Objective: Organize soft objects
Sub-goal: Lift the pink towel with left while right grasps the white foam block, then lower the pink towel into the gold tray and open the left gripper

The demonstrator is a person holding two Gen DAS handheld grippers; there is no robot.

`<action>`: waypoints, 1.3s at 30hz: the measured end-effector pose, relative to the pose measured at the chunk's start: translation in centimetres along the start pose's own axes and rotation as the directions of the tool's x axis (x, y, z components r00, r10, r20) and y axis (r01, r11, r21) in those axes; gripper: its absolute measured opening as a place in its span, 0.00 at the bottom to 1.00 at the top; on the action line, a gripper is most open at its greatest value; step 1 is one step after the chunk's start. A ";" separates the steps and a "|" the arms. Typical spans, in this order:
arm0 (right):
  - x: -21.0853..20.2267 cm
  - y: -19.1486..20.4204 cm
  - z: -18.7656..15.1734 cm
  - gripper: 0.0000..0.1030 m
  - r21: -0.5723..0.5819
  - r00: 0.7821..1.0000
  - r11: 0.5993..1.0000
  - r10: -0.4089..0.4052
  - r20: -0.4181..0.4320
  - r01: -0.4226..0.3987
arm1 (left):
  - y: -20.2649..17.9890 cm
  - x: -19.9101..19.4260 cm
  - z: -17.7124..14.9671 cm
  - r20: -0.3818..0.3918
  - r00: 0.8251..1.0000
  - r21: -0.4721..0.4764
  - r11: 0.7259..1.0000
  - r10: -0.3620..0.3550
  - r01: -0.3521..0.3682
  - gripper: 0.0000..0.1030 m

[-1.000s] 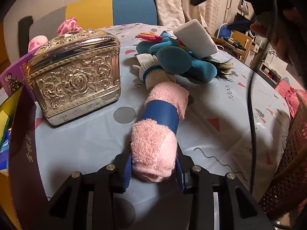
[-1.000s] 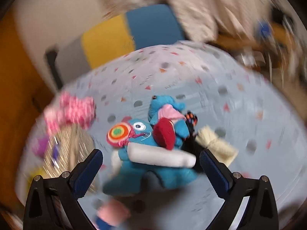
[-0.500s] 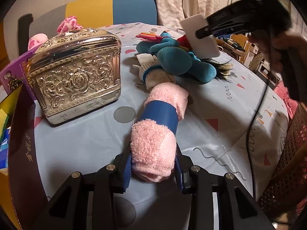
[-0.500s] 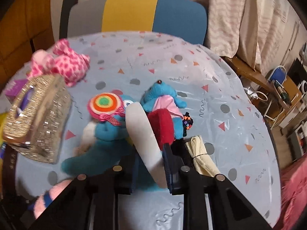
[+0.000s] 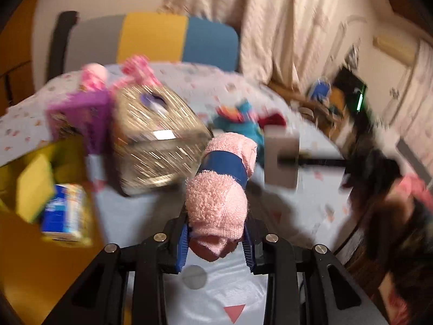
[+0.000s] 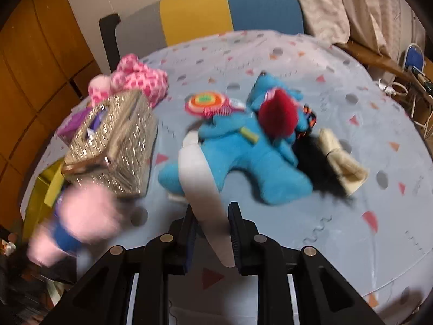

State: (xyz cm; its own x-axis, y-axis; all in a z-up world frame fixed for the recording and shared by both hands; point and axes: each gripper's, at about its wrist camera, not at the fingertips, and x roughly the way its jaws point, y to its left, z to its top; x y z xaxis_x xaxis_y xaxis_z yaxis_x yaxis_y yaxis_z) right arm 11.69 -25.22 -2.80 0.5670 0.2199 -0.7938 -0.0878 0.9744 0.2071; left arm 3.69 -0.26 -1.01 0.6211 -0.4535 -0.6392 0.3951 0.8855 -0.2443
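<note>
Fingers of the left gripper are clamped on a rolled pink towel lifted beside the gold box, its long axis running forward, while the right gripper is closed on a white pad.

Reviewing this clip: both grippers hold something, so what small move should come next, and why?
Probably carry the towel roll on toward the yellow bin at table's left: the left gripper clamps it clear of the table; the right gripper holds the white sponge.
</note>
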 end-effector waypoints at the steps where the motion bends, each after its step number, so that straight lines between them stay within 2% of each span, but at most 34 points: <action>1: 0.3 0.0 -0.1 0.21 -0.002 1.000 1.000 -0.003 -0.010 0.003 | 0.9 -1.5 0.5 0.031 0.999 -0.028 1.000 0.010 -0.009 0.32; 4: 0.1 -0.2 -0.1 0.21 0.003 1.000 1.000 0.007 0.001 -0.007 | 4.1 -4.8 1.5 0.088 0.993 -0.111 0.992 0.075 -0.065 0.32; 7: 0.0 -0.4 -0.2 0.21 0.013 1.000 1.000 0.012 0.008 -0.012 | 7.8 -7.1 2.0 0.099 0.980 -0.201 0.968 0.171 -0.148 0.32; 10: -0.2 -0.3 -0.2 0.21 0.012 1.000 1.000 0.013 0.013 -0.013 | 12.8 -8.3 1.9 0.042 0.958 -0.307 0.916 0.283 -0.258 0.32; 13: -0.2 -0.4 -0.1 0.21 0.011 1.000 1.000 0.011 0.017 -0.011 | 18.3 -8.5 0.9 -0.048 0.925 -0.411 0.837 0.376 -0.362 0.32; 16: -0.1 -0.4 -0.1 0.21 0.013 1.000 1.000 0.009 0.016 -0.009 | 22.0 -8.4 -0.3 -0.095 0.906 -0.473 0.782 0.412 -0.405 0.32; 21: 0.0 -0.3 0.0 0.21 0.008 1.000 1.000 0.007 0.012 -0.007 | 25.7 -6.8 -1.0 -0.158 0.883 -0.499 0.737 0.441 -0.457 0.34; 23: 0.0 -0.4 0.0 0.21 0.011 1.000 1.000 0.004 0.015 -0.004 | 27.0 -5.4 -0.9 -0.209 0.880 -0.516 0.716 0.427 -0.470 0.38; 25: 0.0 -0.5 0.0 0.21 0.016 1.000 1.000 0.004 0.015 -0.005 | 27.6 -4.8 -0.8 -0.235 0.869 -0.538 0.686 0.436 -0.490 0.50; 28: 0.1 -0.5 0.0 0.21 0.013 1.000 1.000 0.001 0.012 -0.001 | 26.9 -5.0 -0.6 -0.214 0.861 -0.514 0.697 0.461 -0.501 0.54; 31: 0.1 -0.3 0.0 0.21 0.006 1.000 1.000 -0.005 0.010 0.005 | 25.8 -6.0 -0.6 -0.190 0.841 -0.475 0.702 0.507 -0.531 0.56; 33: 0.0 -0.4 0.0 0.21 0.008 1.000 1.000 -0.007 0.017 0.007 | 24.9 -7.0 -0.5 -0.163 0.832 -0.460 0.705 0.531 -0.540 0.61; 36: -0.2 -0.6 0.0 0.21 0.021 1.000 1.000 -0.003 0.025 0.002 | 23.1 -8.6 -0.7 -0.105 0.839 -0.444 0.730 0.533 -0.520 0.68; 39: -0.3 -0.6 0.0 0.21 0.024 1.000 1.000 0.003 0.026 -0.004 | 20.8 -10.3 -1.0 -0.048 0.827 -0.427 0.737 0.560 -0.523 0.71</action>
State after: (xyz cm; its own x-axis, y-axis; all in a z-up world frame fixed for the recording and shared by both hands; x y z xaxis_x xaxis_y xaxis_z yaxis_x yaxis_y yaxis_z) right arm 11.61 -25.86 -2.69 0.5881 0.2214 -0.7779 -0.0701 0.9721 0.2237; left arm 4.81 22.96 -0.25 0.7028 0.1253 -0.7003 -0.3228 0.9334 -0.1570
